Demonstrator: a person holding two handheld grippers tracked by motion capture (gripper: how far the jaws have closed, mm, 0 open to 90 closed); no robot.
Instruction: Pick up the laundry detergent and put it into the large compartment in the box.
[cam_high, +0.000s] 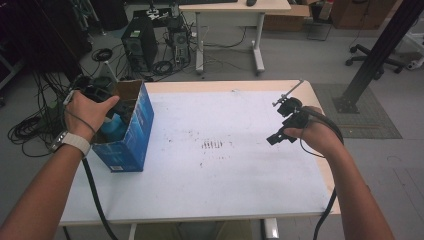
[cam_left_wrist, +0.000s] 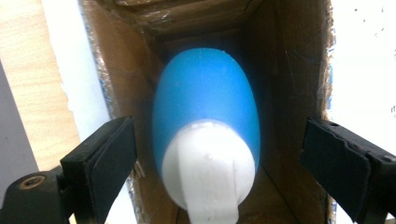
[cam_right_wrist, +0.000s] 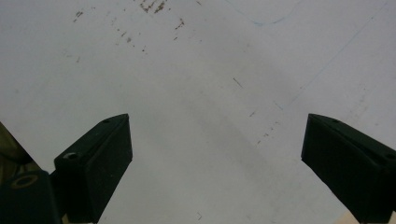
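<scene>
A blue box (cam_high: 131, 131) is seen standing open-topped at the left of the table (cam_high: 210, 185) in the high view, with a blue bottle (cam_high: 113, 126) inside it. The left gripper (cam_high: 102, 100) is held over the box mouth by the left hand (cam_high: 86, 114). In the left gripper view its jaws are spread wide on either side of the bottle (cam_left_wrist: 205, 112) and its white cap (cam_left_wrist: 208, 170), neither touching it. At centre right the right gripper (cam_high: 284, 129) is held above the bare tabletop, jaws wide apart, nothing gripped
</scene>
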